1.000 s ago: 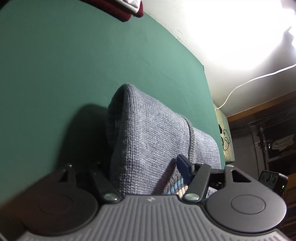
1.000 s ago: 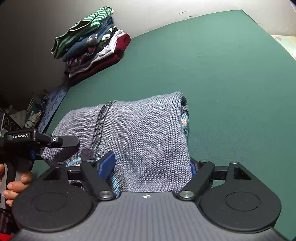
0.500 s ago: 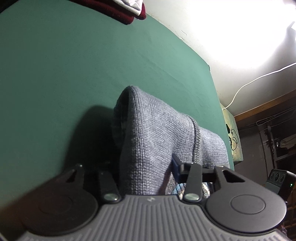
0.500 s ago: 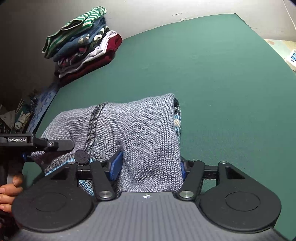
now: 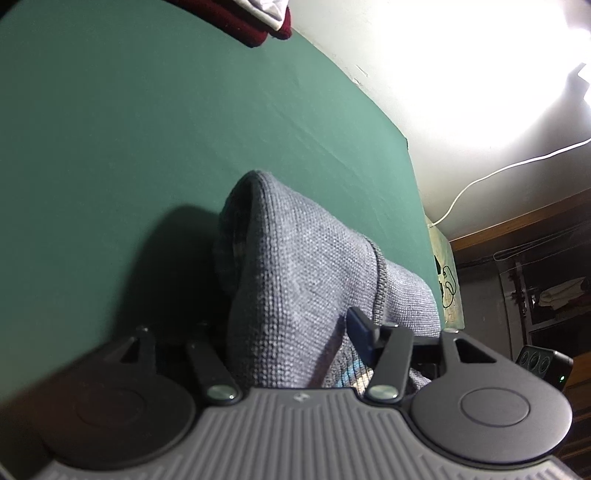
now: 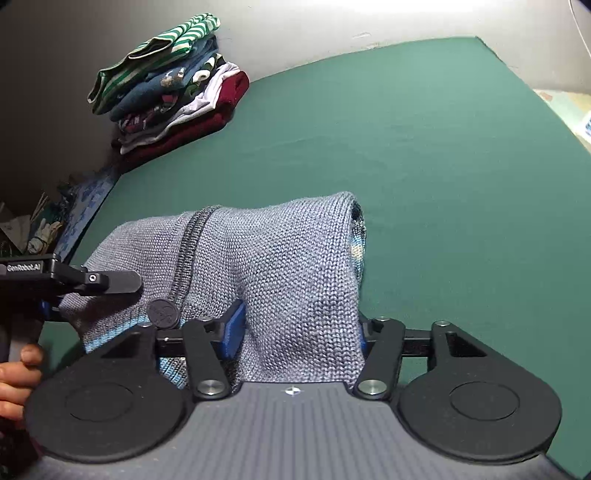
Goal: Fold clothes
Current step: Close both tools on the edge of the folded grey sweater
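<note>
A grey knitted sweater (image 5: pixel 295 266) with a dark placket and light-blue stripes on its inner side hangs bunched between both grippers, over the green table (image 5: pixel 147 129). My left gripper (image 5: pixel 288 332) is shut on a thick fold of it; only the right blue pad (image 5: pixel 358 325) shows, as cloth hides the other. In the right wrist view the sweater (image 6: pixel 277 251) drapes over my right gripper (image 6: pixel 297 332), which is shut on a fold. The left gripper (image 6: pixel 110 282) holds the sweater's left end, near a dark button (image 6: pixel 163 314).
A stack of folded clothes (image 6: pixel 166 85) stands at the table's far left corner by the wall, its dark red bottom piece (image 5: pixel 251 18) showing in the left wrist view. A hand (image 6: pixel 18 380) holds the left handle. A white cable (image 5: pixel 480 181) runs along the wall beyond the table (image 6: pixel 406 147).
Both grippers have narrowed on the sweater's folds since a second ago. The sweater is bunched tighter and narrower between them, and both views have shifted slightly.
</note>
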A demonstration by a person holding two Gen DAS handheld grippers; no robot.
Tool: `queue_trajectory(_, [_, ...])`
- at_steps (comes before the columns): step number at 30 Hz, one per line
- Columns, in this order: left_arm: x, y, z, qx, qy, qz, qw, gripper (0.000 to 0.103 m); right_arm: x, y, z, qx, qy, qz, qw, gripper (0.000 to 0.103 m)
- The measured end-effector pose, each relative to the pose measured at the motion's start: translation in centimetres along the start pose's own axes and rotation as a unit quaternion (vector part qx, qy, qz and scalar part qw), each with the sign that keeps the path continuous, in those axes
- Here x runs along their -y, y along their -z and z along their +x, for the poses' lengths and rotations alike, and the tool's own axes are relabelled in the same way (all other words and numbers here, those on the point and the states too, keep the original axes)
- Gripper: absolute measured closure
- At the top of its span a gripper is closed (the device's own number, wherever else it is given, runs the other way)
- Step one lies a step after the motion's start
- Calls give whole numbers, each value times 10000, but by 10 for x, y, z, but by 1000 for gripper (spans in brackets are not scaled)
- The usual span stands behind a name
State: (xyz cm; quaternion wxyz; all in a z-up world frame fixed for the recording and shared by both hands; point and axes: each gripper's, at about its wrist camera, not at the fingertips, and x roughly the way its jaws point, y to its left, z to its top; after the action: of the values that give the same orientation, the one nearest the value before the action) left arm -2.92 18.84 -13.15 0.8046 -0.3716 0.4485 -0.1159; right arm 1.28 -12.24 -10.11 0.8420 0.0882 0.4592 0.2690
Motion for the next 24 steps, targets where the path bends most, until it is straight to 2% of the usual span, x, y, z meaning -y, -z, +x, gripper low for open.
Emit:
queue_trajectory(2, [3, 3, 1, 43, -41, 78, 10000, 47, 1, 0, 0, -40, -41, -3, 10000, 50])
queue_trajectory(5, [3, 3, 2, 90, -5, 47, 9999, 47, 0, -2, 1, -92, -99, -92, 9999, 45])
queue_trajectory(8, [4, 3, 2, 122, -107, 109, 9998, 56, -8, -2, 3, -85, 3, -266, 9996, 42])
queue_trajectory(10, [7, 4, 3, 159, -190, 165, 9996, 61, -11, -2, 4, -13, 138, -272, 9995, 44])
queue_trajectory(12, [9, 6, 3, 215, -250, 223, 9992, 61, -11, -2, 5, 15, 174, -233, 9996, 49])
queue_trajectory(15, [13, 10, 4, 298, -365, 360, 9982, 61, -9, -2, 4, 40, 156, -181, 9997, 52])
queue_trajectory(24, [17, 12, 3, 377, -519, 555, 9964, 62, -10, 4, 3, 243, 137, -166, 9995, 48])
